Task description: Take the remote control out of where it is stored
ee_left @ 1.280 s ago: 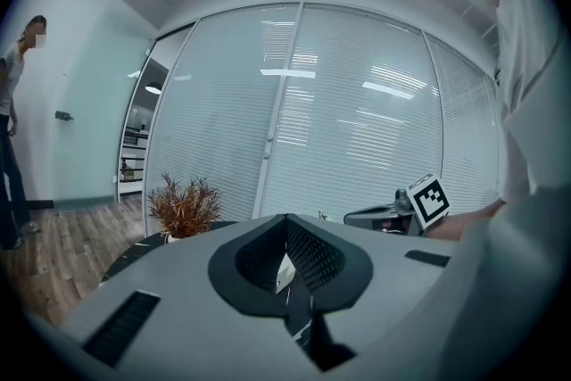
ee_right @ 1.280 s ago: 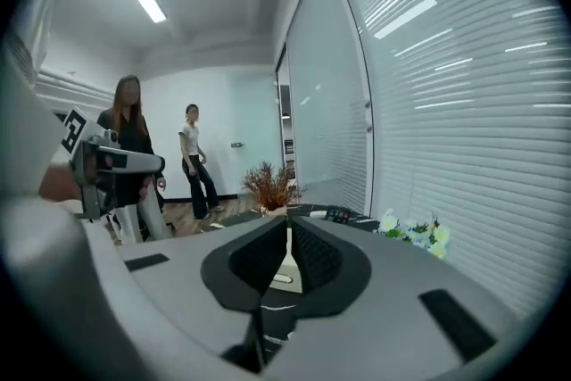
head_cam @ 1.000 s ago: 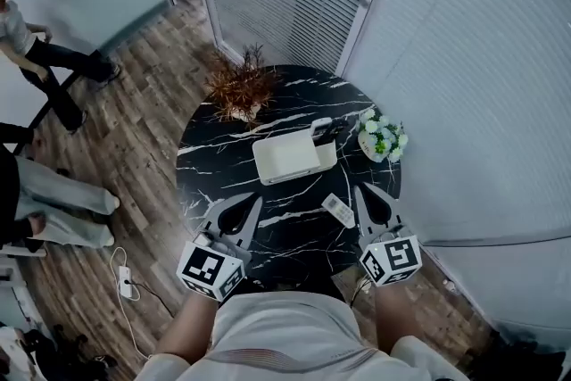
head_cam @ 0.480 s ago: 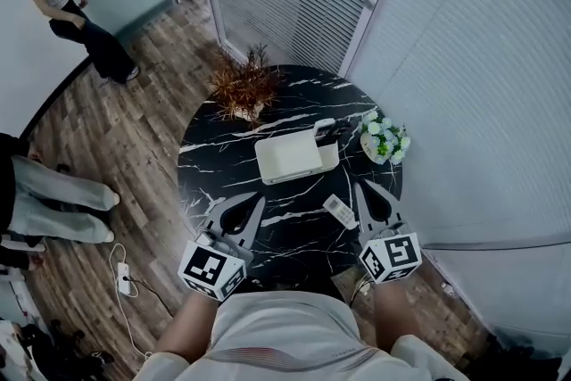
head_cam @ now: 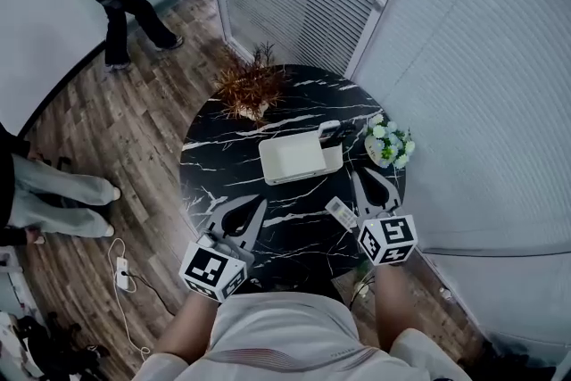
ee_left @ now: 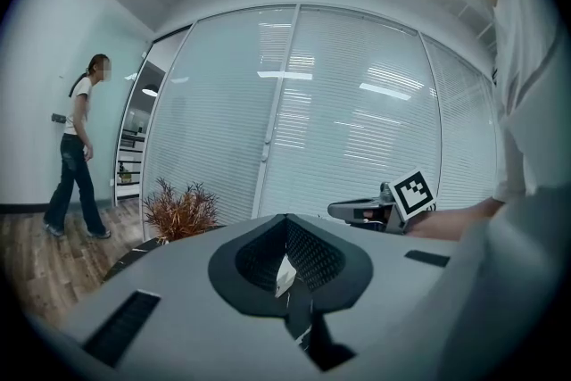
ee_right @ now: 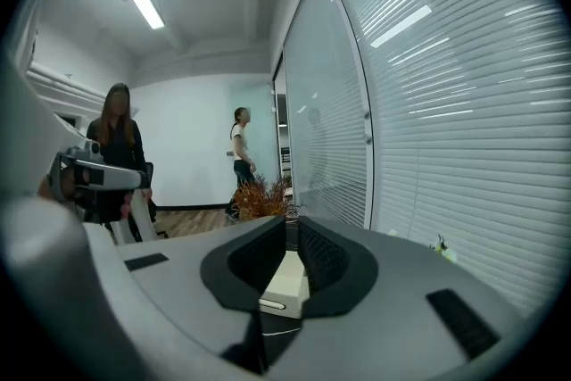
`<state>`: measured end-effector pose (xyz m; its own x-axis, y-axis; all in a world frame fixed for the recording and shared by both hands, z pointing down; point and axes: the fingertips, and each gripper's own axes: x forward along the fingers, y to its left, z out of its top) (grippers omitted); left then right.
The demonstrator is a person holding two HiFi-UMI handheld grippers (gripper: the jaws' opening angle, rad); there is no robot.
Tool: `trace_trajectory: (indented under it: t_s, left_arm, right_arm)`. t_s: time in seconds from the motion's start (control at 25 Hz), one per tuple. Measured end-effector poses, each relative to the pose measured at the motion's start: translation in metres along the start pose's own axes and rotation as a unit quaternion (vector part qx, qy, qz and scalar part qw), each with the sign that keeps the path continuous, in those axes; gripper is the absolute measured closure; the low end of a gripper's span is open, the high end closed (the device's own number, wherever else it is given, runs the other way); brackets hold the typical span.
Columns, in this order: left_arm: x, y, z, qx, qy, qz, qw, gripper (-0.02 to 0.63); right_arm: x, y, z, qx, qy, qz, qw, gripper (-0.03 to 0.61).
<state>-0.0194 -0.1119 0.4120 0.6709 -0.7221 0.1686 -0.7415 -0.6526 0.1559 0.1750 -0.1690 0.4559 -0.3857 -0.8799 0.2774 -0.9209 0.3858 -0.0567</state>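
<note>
While both claws are shut and empty, the remote control lies on the surface beside the right one.
The right claw [head_cam: 359, 177] has its jaws together with only a thin slit between them, and nothing is in it; the left claw [head_cam: 258, 204] also has its tips meeting and grips nothing. Just beside the right claw, on its left, the white remote control [head_cam: 339, 211] lies flat on the black marbled surface [head_cam: 214, 161], outside the white box [head_cam: 297, 159]. This box stands near the middle, ahead of both claws. At its far right corner is a small holder [head_cam: 328, 131] with dark things that I cannot identify. White flowers [head_cam: 389, 144] stand further right, a dried plant [head_cam: 250, 90] at the far edge.
</note>
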Motion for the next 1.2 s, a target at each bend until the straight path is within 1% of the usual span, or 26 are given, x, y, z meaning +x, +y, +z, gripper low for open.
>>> trace_trajectory:
  t_s: [0.04,0.08,0.16,0.24,0.36,0.44,0.56,0.88,1.04,1.2]
  left_arm:
    - [0.0,0.0,-0.002,-0.002,0.002,0.001,1.0,0.604]
    - [0.0,0.001,-0.004,-0.003,0.004,0.001,1.0,0.604]
    - [0.0,0.002,-0.007,-0.006,0.008,0.003,0.9999,0.604]
    - [0.001,0.004,-0.01,-0.01,0.012,0.008,0.9998,0.604]
    - [0.001,0.009,-0.015,-0.016,0.018,0.017,0.9996,0.604]
    - [0.001,0.013,-0.018,-0.02,0.023,0.024,0.9993,0.605]
    - [0.0,0.019,-0.024,-0.027,0.03,0.035,0.9986,0.604]
    - [0.001,0.032,-0.035,-0.037,0.044,0.053,0.9969,0.604]
    - [-0.002,0.038,-0.038,-0.04,0.049,0.063,0.996,0.604]
    - [-0.004,0.041,-0.039,-0.041,0.05,0.066,0.9957,0.604]
  right_arm:
    - [0.007,-0.003,-0.002,-0.004,0.006,-0.002,1.0,0.548]
    - [0.014,-0.006,-0.004,-0.006,0.012,-0.004,1.0,0.528]
    - [0.03,-0.014,-0.01,-0.005,0.028,-0.009,1.0,0.459]
    - [0.048,-0.025,-0.02,0.001,0.045,-0.022,0.999,0.423]
    - [0.076,-0.046,-0.037,0.027,0.067,-0.051,0.996,0.364]
    - [0.092,-0.059,-0.048,0.051,0.077,-0.069,0.993,0.343]
    - [0.114,-0.068,-0.063,0.073,0.086,-0.082,0.99,0.33]
    - [0.157,-0.077,-0.113,0.104,0.128,-0.1,0.981,0.319]
    - [0.168,-0.077,-0.121,0.112,0.132,-0.1,0.98,0.319]
    - [0.167,-0.082,-0.117,0.108,0.121,-0.109,0.981,0.326]
